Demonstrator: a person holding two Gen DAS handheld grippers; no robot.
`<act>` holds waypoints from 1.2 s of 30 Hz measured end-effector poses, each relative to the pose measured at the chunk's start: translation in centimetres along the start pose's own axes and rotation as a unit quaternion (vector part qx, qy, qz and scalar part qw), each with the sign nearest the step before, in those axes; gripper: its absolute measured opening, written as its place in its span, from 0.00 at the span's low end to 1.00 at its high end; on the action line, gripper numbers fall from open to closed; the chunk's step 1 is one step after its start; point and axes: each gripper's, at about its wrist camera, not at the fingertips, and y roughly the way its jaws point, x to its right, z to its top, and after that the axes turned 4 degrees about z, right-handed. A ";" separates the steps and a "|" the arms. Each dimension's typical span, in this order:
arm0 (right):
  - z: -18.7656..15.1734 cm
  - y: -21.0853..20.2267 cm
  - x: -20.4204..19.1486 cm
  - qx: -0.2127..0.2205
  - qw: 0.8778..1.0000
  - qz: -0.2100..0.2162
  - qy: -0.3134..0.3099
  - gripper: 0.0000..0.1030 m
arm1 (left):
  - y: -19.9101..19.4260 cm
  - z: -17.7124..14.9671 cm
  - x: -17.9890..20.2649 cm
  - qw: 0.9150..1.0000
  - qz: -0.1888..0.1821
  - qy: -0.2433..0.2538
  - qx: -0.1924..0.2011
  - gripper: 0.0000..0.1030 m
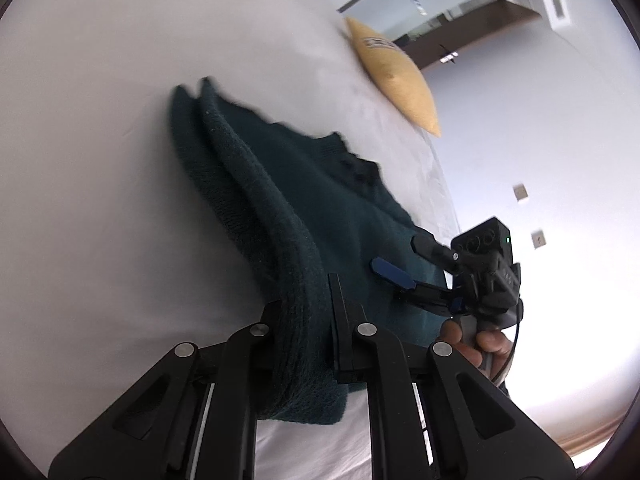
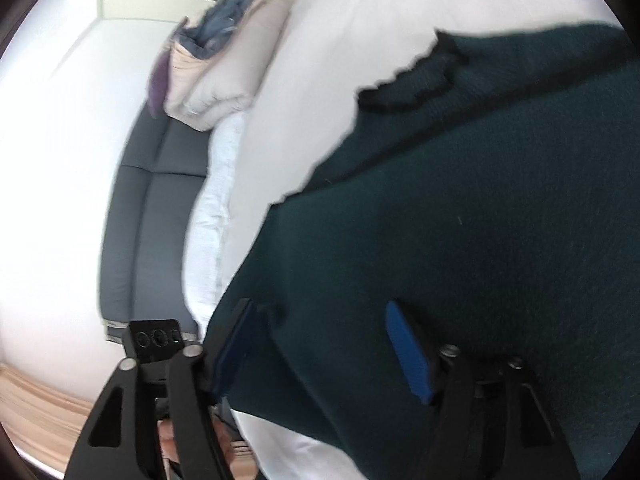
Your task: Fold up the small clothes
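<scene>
Now the left gripper (image 1: 304,312) is pinching the dark green sweater (image 1: 320,200)'s edge on the bed (image 1: 100,160), mid-fold; right gripper (image 2: 320,344) jaws are spread, needing to clamp next.

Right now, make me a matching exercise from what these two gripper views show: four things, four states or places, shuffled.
Things:
1. left gripper
2. right gripper
3. yellow cushion
4. folded beige bedding

States or places:
A. lies at the far edge of the white bed
B. jaws apart over the dark green sweater
C. piled on the grey sofa
D. shut on a thick fold of the sweater

Pairs: 1-D, 2-B, 3-A, 4-C
</scene>
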 end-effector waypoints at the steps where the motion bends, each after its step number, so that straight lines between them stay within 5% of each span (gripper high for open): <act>1: 0.4 -0.4 -0.1 0.000 1.000 0.005 -0.002 0.72 | 0.2 0.1 1.0 1.000 0.002 0.011 0.002 0.10; 11: 3.7 -2.6 1.5 -0.021 0.996 0.081 0.023 0.76 | 6.1 -2.5 12.6 0.987 0.033 0.159 -0.015 0.10; 22: 6.4 -4.1 1.5 -0.006 0.996 0.087 0.010 0.75 | 12.0 -6.7 16.2 0.970 0.094 0.214 -0.059 0.10; 24: 6.2 -4.7 1.0 -0.002 0.997 0.080 -0.006 0.64 | 11.9 -6.5 16.4 0.972 0.094 0.207 -0.057 0.10; 29: 6.0 -6.7 1.0 0.011 0.999 0.044 -0.026 0.60 | 11.5 -6.9 16.5 0.971 0.111 0.207 -0.049 0.10; 31: 6.1 -7.4 1.0 0.019 0.999 0.033 -0.033 0.51 | 11.5 -7.4 17.4 0.967 0.123 0.217 -0.045 0.10; 33: 6.2 -7.5 0.8 0.019 0.999 0.009 -0.049 0.19 | 11.6 -7.7 18.0 0.965 0.133 0.223 -0.042 0.10; 36: 6.5 -8.1 1.1 0.031 0.998 -0.026 -0.056 0.14 | 12.4 -7.5 19.1 0.959 0.145 0.239 -0.039 0.10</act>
